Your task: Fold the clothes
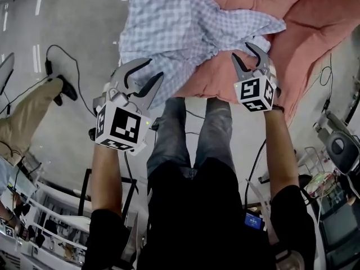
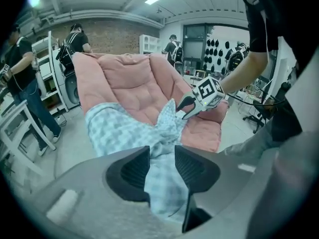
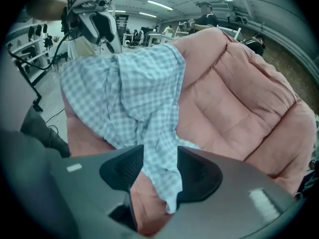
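Pink cushion [image 1: 315,16] bears checked shirt [image 1: 185,27], hem overhanging edge; grey floor [image 1: 73,21] alongside.

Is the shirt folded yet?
Not yet. Done: nothing; the blue-and-white checked shirt lies crumpled on the pink quilted cushion, with no neat fold. In hand: the left gripper and right gripper are open at its near edge, gripping nothing. Left: spreading it flat and making every fold.
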A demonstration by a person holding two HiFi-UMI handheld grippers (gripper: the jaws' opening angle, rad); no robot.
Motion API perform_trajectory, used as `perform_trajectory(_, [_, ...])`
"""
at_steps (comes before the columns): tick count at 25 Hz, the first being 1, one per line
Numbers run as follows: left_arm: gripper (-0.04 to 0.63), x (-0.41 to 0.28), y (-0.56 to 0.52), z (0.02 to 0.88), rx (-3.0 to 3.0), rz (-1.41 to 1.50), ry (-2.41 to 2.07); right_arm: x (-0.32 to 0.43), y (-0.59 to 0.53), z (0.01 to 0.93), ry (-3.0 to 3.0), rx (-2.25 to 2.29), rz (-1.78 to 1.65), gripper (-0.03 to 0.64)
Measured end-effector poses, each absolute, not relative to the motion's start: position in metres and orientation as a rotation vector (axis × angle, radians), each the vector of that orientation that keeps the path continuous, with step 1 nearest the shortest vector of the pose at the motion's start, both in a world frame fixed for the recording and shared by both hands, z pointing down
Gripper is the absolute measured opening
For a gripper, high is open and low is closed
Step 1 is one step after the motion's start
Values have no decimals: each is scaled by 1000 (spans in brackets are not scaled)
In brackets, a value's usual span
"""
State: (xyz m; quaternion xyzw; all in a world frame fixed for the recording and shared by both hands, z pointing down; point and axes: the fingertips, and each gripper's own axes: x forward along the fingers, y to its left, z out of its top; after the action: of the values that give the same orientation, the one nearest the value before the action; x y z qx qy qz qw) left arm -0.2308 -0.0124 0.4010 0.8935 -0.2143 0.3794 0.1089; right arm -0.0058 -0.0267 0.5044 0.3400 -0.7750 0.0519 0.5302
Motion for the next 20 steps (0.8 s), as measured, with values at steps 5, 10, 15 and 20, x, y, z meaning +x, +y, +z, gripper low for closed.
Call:
perform_trajectory(5, [144, -180, 19, 415, 2589, 1058, -599, 32, -19, 522, -1801, 826, 147, 183])
perform_trajectory(10, [144, -99, 30, 434, 2528, 1019, -605, 86, -63, 502, -1798, 853, 35, 172])
perform_trajectory(15, [144, -20, 32, 440, 2468, 951, -657, 132, -105, 497, -1749, 748, -109, 167])
perform_trajectory(20, [144, 3, 31, 450, 2410, 927, -734, 153, -129, 514, -1661, 637, -119, 167])
